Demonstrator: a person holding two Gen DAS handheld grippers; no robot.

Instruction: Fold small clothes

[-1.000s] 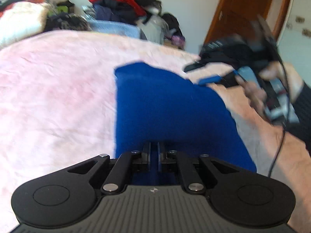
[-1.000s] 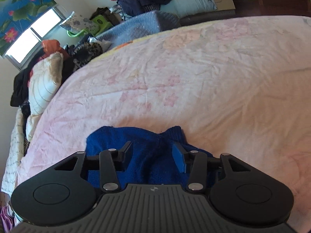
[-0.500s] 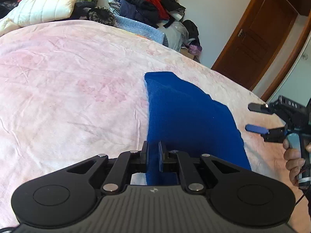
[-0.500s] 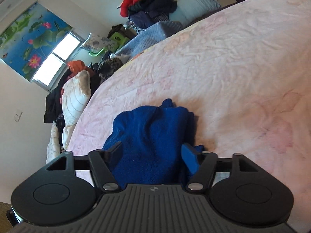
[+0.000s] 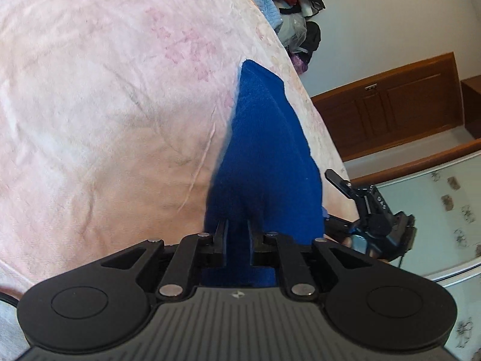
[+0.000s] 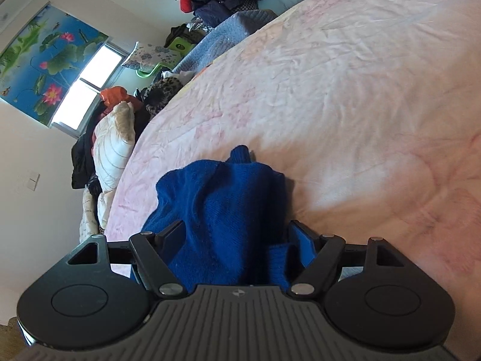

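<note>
Though its near edge was hidden behind both tools, the blue knit garment [image 5: 264,156] lay bunched on the pink bedspread [image 5: 105,105], the left gripper [image 5: 237,234] clamped on its cloth, the right gripper [image 6: 237,234] spread wider than a second before, straddling it.

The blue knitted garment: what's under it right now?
Under the blue knitted garment only the pink floral bedsheet shows around its edges. Its folds hide whatever lies directly beneath, so nothing else can be confirmed there.
</note>
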